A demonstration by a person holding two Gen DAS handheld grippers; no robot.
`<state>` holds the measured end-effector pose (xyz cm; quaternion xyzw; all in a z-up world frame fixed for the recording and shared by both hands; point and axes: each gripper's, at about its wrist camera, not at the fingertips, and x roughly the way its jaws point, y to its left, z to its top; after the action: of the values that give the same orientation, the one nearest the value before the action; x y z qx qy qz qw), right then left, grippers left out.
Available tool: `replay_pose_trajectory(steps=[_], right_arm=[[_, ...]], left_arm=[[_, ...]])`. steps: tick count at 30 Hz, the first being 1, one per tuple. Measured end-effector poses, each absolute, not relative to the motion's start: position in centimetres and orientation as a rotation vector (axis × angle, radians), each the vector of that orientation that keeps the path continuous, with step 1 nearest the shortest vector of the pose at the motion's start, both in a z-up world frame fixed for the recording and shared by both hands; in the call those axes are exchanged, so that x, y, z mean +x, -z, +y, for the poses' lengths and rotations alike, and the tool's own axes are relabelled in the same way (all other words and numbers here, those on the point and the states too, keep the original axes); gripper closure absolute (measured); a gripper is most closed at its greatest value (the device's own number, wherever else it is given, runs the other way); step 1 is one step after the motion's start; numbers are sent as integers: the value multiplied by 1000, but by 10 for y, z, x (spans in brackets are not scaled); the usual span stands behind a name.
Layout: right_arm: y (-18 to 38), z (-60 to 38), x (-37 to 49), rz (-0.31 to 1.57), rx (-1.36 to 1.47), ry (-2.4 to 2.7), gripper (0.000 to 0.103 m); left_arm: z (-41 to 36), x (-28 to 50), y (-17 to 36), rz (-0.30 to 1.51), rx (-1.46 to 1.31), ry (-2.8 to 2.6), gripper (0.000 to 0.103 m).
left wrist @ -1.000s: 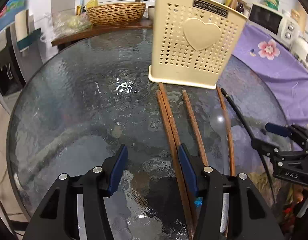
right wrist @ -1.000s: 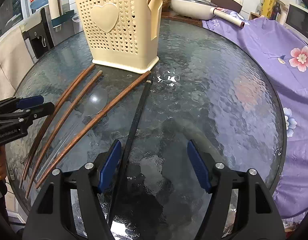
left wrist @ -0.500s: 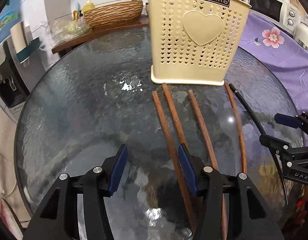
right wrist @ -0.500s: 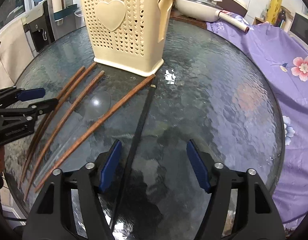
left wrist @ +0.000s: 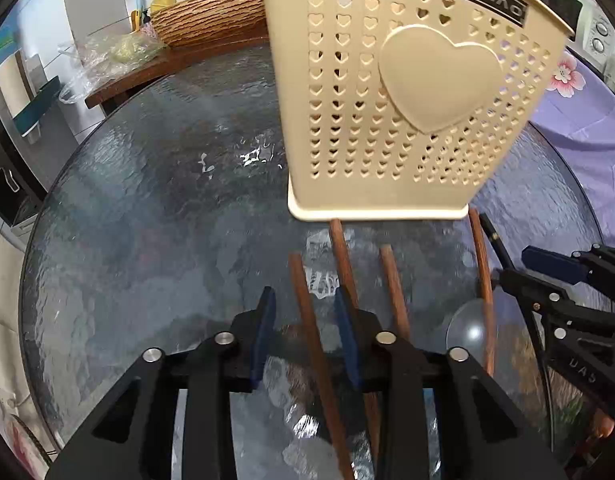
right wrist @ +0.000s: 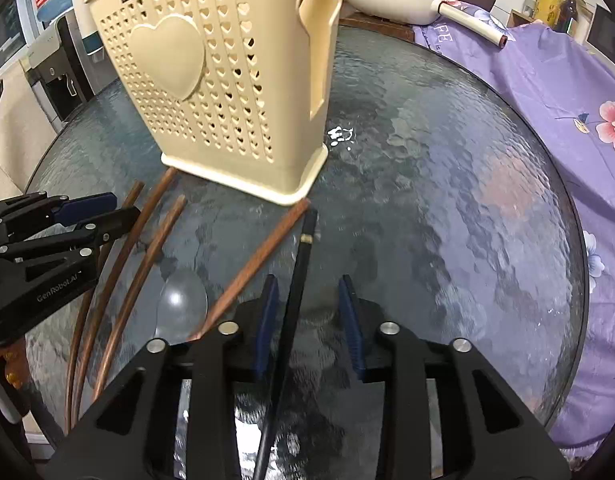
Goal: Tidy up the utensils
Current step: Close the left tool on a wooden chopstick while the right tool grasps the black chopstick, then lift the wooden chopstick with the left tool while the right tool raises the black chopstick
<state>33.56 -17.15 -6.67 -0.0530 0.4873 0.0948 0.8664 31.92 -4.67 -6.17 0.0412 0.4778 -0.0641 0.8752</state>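
we held the left tongs (left wrist: pixel 305 320) open astride a brown chopstick (left wrist: pixel 307 320), the right tongs (right wrist: pixel 309 312) open astride the black chopstick (right wrist: pixel 295 292)

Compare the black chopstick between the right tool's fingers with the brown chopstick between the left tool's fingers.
Colour: the black chopstick is black with a thin gold band near its far end; the brown chopstick is plain reddish-brown wood.
Placement: the black one is the outermost stick on the right, inside the open right tool; the brown one is the outermost on the left, inside the open left tool.
Shared: both lie flat on the glass table, pointing toward the cream utensil holder, ungripped.
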Motion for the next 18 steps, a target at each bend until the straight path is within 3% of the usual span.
replay_pose_trajectory(steps=[6,18], right_arm=[[68,-163,340,1019,-147,-221,87],[69,-168,335,993,-122,-212,93]], left_arm=[[-45,324,62,988,86,121,92],[-35,321,63,980,21,121,96]])
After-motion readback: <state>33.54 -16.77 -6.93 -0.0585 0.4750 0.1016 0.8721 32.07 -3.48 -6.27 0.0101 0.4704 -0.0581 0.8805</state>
